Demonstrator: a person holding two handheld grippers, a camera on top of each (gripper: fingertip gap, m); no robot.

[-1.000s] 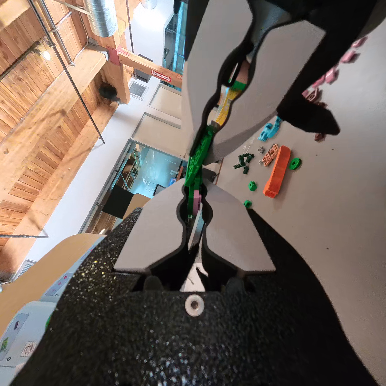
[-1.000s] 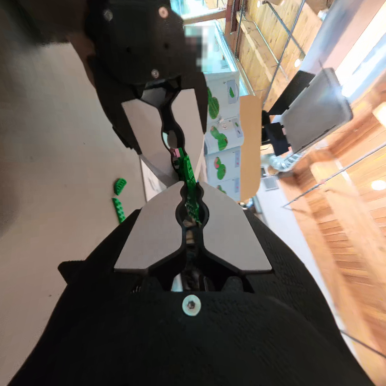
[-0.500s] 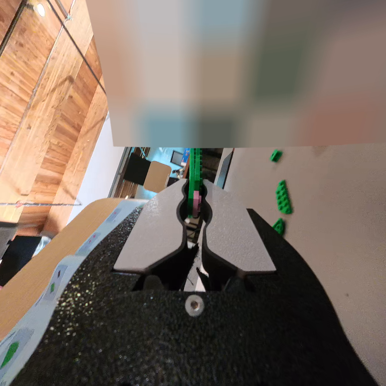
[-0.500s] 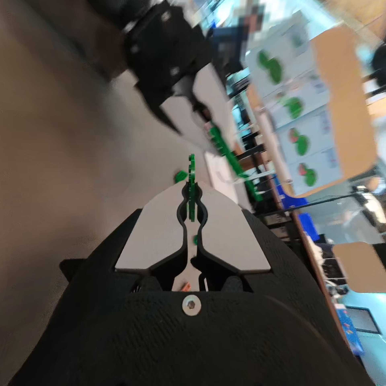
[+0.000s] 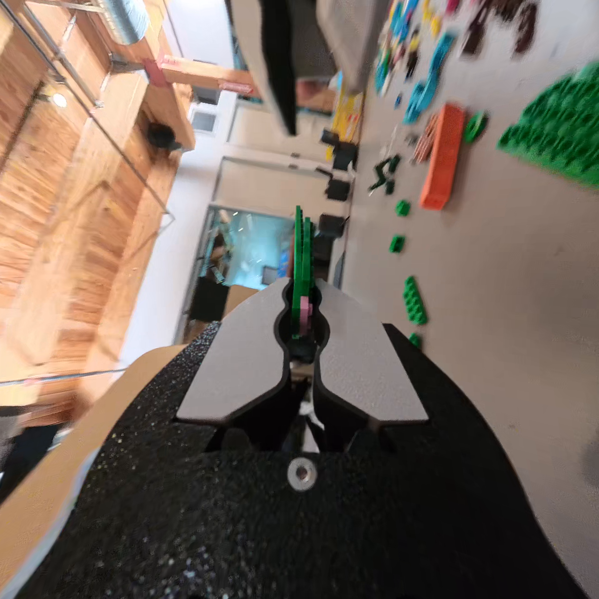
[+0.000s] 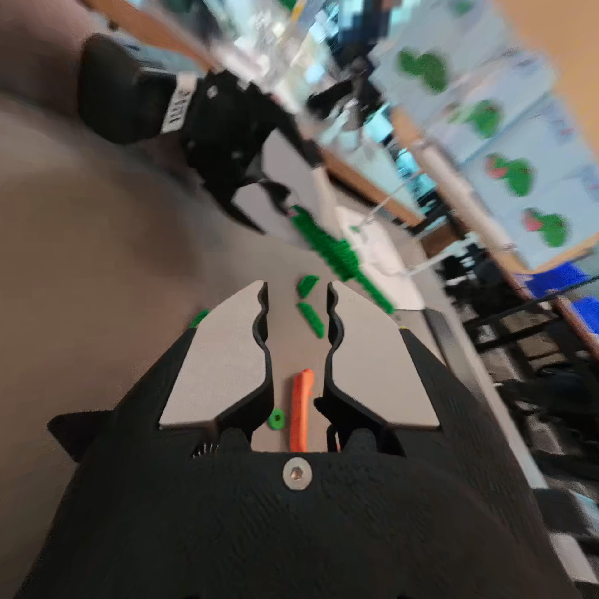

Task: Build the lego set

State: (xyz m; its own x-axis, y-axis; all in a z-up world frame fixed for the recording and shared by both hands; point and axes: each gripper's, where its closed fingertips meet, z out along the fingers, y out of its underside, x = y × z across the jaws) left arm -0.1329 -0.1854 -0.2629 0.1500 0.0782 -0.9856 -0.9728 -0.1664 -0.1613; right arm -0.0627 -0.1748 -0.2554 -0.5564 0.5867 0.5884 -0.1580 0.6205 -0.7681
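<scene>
My left gripper (image 5: 303, 285) is shut on a green plate assembly (image 5: 303, 252) with a small pink piece (image 5: 304, 312) on it. It holds the assembly edge-on in the air beside the grey table (image 5: 486, 324). In the right wrist view the same assembly (image 6: 334, 252) sticks out of the left gripper's fingers (image 6: 285, 168), blurred. My right gripper (image 6: 297, 285) is open and empty above the table. Two small green pieces (image 6: 312, 319) lie on the table beyond its fingertips. A large green studded plate (image 5: 557, 129) shows at the right edge of the left wrist view.
An orange brick (image 5: 440, 158), small green bricks (image 5: 402, 207), a green plate (image 5: 415, 306) and blue pieces (image 5: 428, 84) lie scattered on the table. An orange piece (image 6: 301, 411) and a green round piece (image 6: 276, 419) lie under my right gripper. An instruction booklet (image 6: 486, 129) stands at the table's edge. My hands' fingertips stand some 8 cm from each other.
My right gripper has opened and no longer holds its green plate. The two grippers have drawn apart. My left gripper keeps its grip on the green and pink assembly.
</scene>
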